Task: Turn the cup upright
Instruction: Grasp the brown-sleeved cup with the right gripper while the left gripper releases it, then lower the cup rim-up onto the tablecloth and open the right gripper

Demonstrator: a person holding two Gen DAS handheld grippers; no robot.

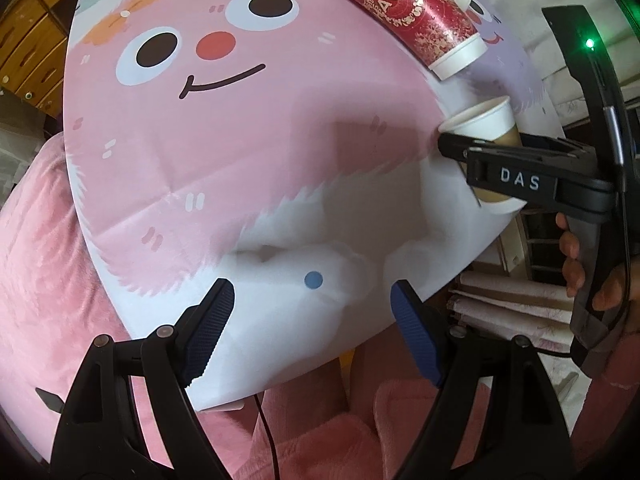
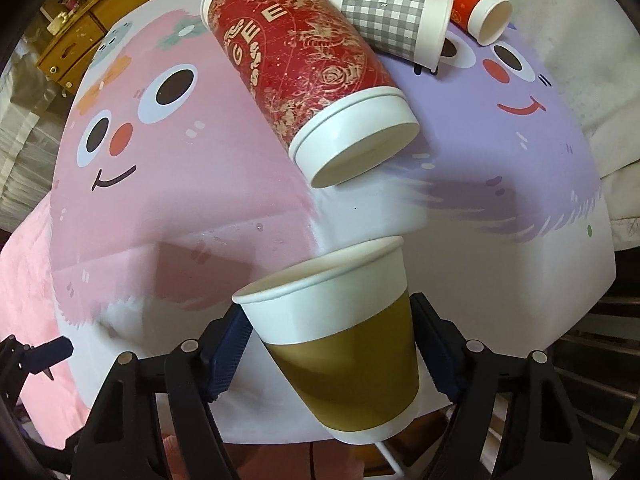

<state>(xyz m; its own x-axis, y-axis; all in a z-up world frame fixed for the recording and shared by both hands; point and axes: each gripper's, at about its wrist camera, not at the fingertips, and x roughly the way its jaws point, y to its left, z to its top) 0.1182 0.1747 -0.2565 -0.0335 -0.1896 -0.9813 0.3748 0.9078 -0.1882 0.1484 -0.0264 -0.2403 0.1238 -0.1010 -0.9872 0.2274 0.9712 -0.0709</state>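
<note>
Right gripper, held in a person's hand, clamps a white-and-gold paper cup by its gold band, lifted above the near edge of a table covered in a cartoon-face cloth. The cup's mouth points up and away, tilted to one side, and its base appears clear of the cloth; the flip looks mostly made, with the levelling and setting-down yet to come.

Left gripper hangs empty over the table's near edge, its blue-padded fingers spread wide with nothing between them. From its camera the gold cup shows at the right, gripped by the other tool, whose finger carries the white letters "DAS".

Three more cups lie on their sides farther back: a tall red cup with gold floral print, a grey checked cup just behind it, and a small red cup with a yellow emblem too small to read. On the tall red cup only the letters "AGEE" can be made out in the left view; the rest of the wreathed logo is illegible.
</note>
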